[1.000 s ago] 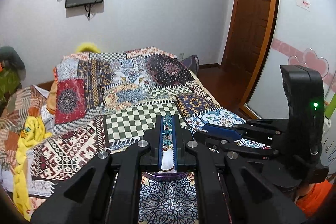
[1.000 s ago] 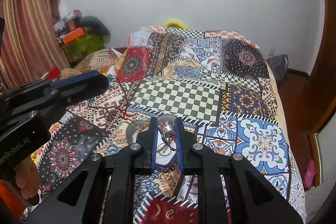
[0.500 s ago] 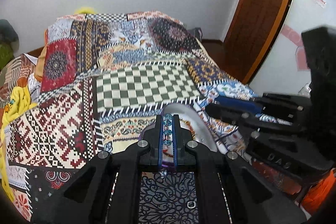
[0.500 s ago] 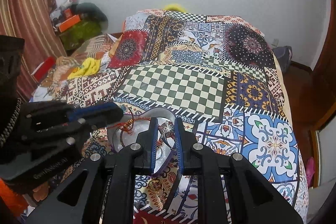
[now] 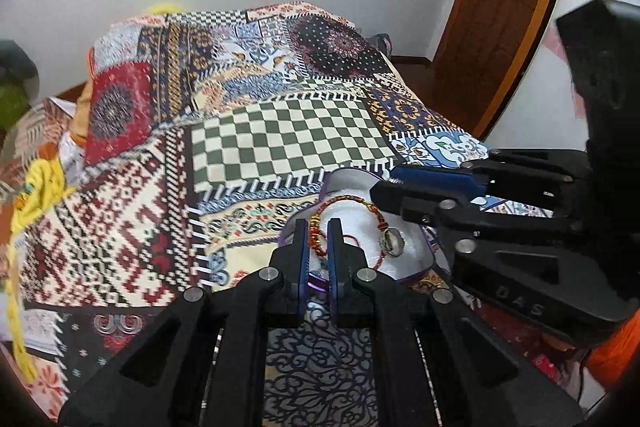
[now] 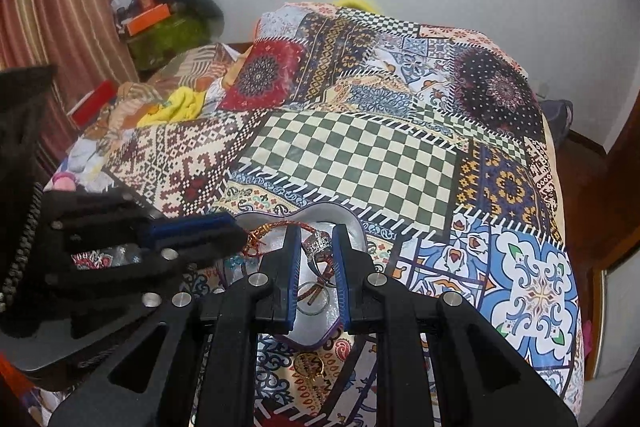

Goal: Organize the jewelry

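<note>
Patchwork bedspread (image 5: 288, 131) fills both views; white wall and a wooden door (image 5: 508, 7) sit at the upper right of the left wrist view.

Our target is the heart-shaped tray (image 5: 412, 259) with a purple rim, low centre of frame in both views. Inside it we see a red-and-gold thread bracelet (image 5: 348, 203) and a plain ring (image 5: 391, 242).

Our left gripper (image 5: 318, 243) is nearly closed on a beaded piece with teal stones; the beads show between the pads, right over the tray's near edge. Our right gripper (image 6: 316, 247) is clamped on a silver crown-style ring (image 6: 318, 245), also above the tray, lower centre of the right wrist view. A gold ring (image 6: 310, 367) lies on the bedspread just below the tray.

Looks like the drop-off step. To do it well: we lower each tip close to the tray floor before opening, release one side at a time, and keep the beaded piece clear of the bracelet so the strands don't tangle. Soft bed means the tray can tip, so no pressing on the rim.
</note>
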### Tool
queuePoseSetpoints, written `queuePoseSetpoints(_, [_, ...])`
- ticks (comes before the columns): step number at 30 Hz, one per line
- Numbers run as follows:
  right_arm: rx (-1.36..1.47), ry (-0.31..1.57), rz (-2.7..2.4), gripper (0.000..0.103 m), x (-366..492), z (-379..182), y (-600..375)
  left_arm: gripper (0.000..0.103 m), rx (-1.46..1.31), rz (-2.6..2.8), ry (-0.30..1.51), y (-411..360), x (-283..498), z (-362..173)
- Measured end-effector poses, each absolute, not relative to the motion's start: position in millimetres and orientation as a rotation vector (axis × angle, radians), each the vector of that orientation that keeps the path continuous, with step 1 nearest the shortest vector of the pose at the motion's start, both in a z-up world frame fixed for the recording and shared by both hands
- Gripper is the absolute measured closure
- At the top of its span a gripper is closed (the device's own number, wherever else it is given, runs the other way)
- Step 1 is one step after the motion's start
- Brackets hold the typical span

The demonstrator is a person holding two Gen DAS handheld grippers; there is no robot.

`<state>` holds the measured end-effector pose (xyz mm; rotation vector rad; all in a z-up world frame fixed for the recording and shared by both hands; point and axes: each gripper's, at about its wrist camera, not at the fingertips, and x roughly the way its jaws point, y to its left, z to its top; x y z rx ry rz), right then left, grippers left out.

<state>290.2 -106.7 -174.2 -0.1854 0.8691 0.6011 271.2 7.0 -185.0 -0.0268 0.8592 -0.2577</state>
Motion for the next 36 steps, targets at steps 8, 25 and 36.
queuePoseSetpoints(8, [-0.186,0.923,0.626,0.089,295.2,-181.5,-101.2,0.097,0.0,-0.214,0.836,17.5,261.4,-175.1])
queuePoseSetpoints(25, [-0.256,0.867,0.62,0.084,272.6,-160.1,-97.7,0.077,0.006,-0.177,0.821,26.2,239.7,-157.2])
queuePoseSetpoints(36, [-0.208,0.836,0.575,0.083,243.0,-144.1,-118.1,0.065,0.011,-0.182,0.799,23.9,211.3,-143.2])
